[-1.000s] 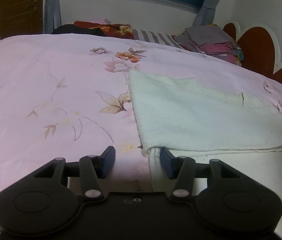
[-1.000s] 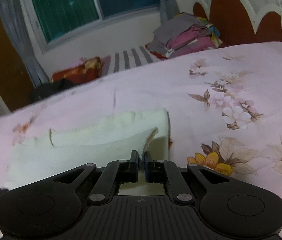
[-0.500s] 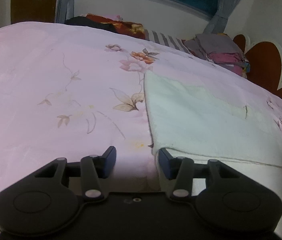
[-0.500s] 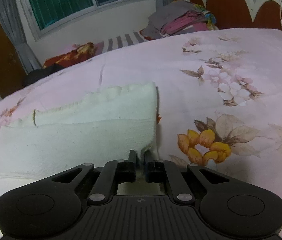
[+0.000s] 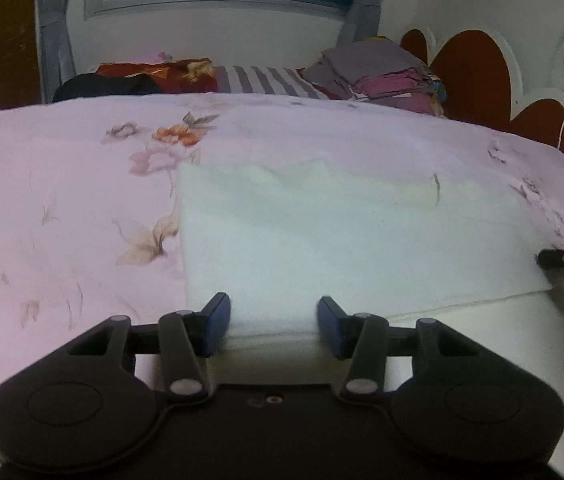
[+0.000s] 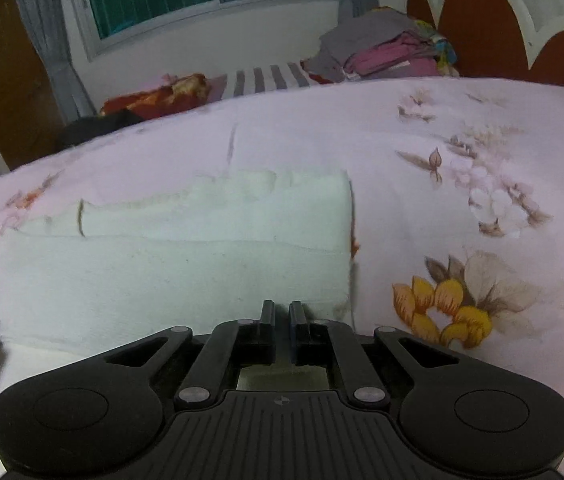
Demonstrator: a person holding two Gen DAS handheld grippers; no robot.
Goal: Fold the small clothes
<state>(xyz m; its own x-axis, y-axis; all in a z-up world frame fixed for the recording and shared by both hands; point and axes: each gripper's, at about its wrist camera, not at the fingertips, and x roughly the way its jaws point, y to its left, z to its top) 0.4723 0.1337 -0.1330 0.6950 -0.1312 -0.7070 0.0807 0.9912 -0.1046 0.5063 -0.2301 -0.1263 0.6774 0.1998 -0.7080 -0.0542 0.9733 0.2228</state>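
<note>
On the floral bedspread (image 5: 62,208) at 12 o'clock, white cloth (image 5: 322,240) half-folded — right gripper (image 6: 281,316) pinched tight on its corner, left gripper (image 5: 274,322) half-open astride the edge, gripping nothing — one-sided pull could skew the fold.

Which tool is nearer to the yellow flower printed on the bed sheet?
Right. The right tool, shut on the white cloth's near corner, sits just beside the yellow flower. The left tool is at the cloth's opposite end.
</note>
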